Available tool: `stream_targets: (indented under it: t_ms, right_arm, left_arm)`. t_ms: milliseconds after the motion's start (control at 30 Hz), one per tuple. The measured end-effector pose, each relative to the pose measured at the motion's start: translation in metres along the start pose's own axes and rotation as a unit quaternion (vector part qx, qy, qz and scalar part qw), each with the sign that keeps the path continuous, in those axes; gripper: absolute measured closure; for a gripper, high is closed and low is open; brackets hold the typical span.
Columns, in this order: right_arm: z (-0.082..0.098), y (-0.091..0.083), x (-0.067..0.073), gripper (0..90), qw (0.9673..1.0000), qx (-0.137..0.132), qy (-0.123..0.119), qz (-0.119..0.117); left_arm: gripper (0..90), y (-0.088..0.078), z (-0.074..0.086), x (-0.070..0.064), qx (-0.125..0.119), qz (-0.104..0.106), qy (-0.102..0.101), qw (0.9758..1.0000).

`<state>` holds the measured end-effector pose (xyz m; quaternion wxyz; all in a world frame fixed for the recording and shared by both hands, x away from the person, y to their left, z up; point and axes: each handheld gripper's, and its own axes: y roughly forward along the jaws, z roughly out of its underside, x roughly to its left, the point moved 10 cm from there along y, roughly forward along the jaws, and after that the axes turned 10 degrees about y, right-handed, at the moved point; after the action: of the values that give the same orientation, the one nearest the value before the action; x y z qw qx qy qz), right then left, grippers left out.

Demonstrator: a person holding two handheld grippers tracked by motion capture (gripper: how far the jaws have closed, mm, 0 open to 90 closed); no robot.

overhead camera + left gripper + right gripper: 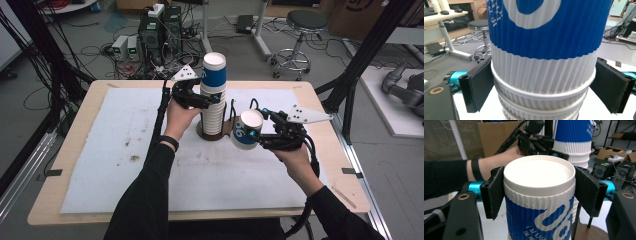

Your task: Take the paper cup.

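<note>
A single blue-and-white ribbed paper cup sits just right of the frame's centre, upside down and tilted, clenched by its rim between the pads of the right tool. Left of it, at centre, a tall stack of cups stands on a round brown base on the white-covered table. The left tool grasps that stack below its top blue cup.

A blue-and-white ribbed paper cup is hanging tilted, base showing, just right of the tall upside-down cup stack standing mid-table.
</note>
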<state>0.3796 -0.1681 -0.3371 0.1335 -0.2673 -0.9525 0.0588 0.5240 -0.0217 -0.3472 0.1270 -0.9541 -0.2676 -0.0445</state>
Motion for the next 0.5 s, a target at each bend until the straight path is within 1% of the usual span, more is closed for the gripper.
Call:
stream_targets:
  t_ms: [100,133,167,300,400,500]
  right_arm:
    - [0.009,0.001,-0.001,30.2,1.0,0.003,0.0,0.002]
    - [0.009,0.001,-0.001,30.2,1.0,0.003,0.0,0.002]
    - [0.014,0.002,-0.002,30.2,1.0,0.005,0.0,0.005]
    - [0.024,0.004,-0.002,30.1,0.9999,0.009,0.004,0.005]
    - [0.028,0.006,-0.002,30.2,0.9999,0.012,0.003,0.006]
    - [0.029,0.005,-0.003,30.1,0.9999,0.013,0.004,0.007]
  left_arm:
    - [11.6,-0.001,0.0,0.0,0.0,0.001,0.002,1.0]
    - [11.6,-0.001,0.0,0.0,0.0,0.001,0.002,1.0]
    - [11.6,-0.001,0.0,0.0,0.0,0.001,0.002,1.0]
    - [11.6,-0.001,0.0,-0.001,0.0,0.0,0.003,1.0]
    - [11.6,-0.001,0.0,-0.001,0.0,0.0,0.003,1.0]
    - [11.6,-0.001,0.0,-0.001,0.0,0.0,0.003,1.0]
